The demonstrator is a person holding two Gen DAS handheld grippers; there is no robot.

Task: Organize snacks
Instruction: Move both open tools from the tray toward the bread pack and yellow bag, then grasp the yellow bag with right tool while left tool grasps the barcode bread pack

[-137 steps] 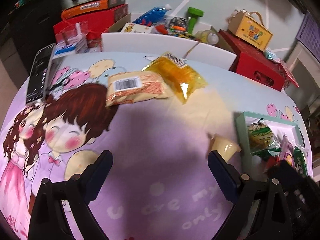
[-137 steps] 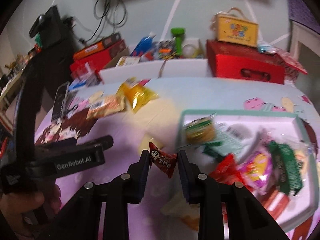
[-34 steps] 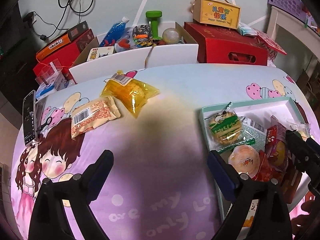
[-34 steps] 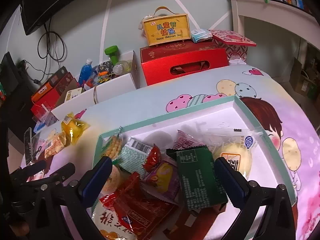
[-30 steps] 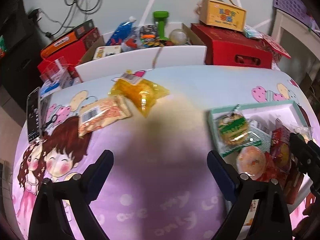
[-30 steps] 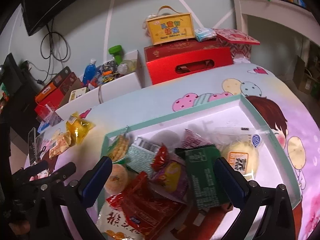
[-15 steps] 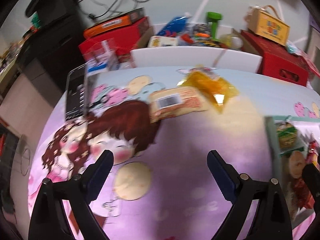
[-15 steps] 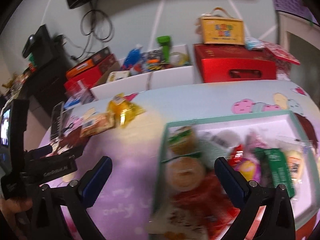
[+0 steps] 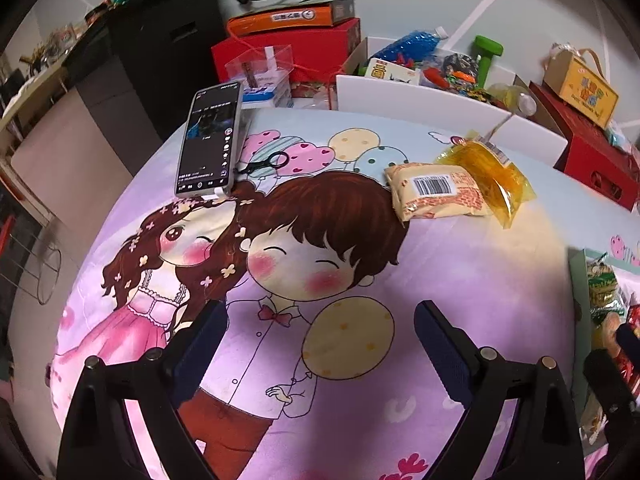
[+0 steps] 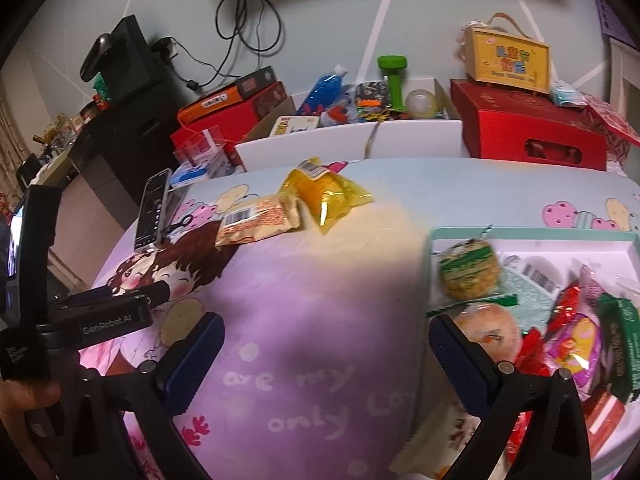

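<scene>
Two snack packets lie on the cartoon-print tablecloth: a beige packet (image 9: 438,194) (image 10: 258,220) with a barcode, and a yellow packet (image 9: 490,170) (image 10: 324,192) touching its right end. My left gripper (image 9: 320,332) hovers open and empty over the printed children, short of both packets. The right gripper (image 10: 324,340) is open and empty too, over the purple cloth beside the teal-rimmed tray (image 10: 520,234) (image 9: 576,280). Several wrapped snacks fill the tray, among them a green-banded round cake (image 10: 468,268) and an orange round one (image 10: 490,330).
A phone (image 9: 210,146) (image 10: 154,210) and small scissors (image 9: 266,162) lie at the table's far left. Behind the table stand a white box of toys (image 9: 420,100), red boxes (image 10: 532,136) and a yellow carton (image 10: 508,58). A hand holds the left gripper (image 10: 132,296) at the left.
Both grippers have swung left, off the tray and over the cloth. The red candy the right gripper held earlier is gone from its jaws. Both stay open.
</scene>
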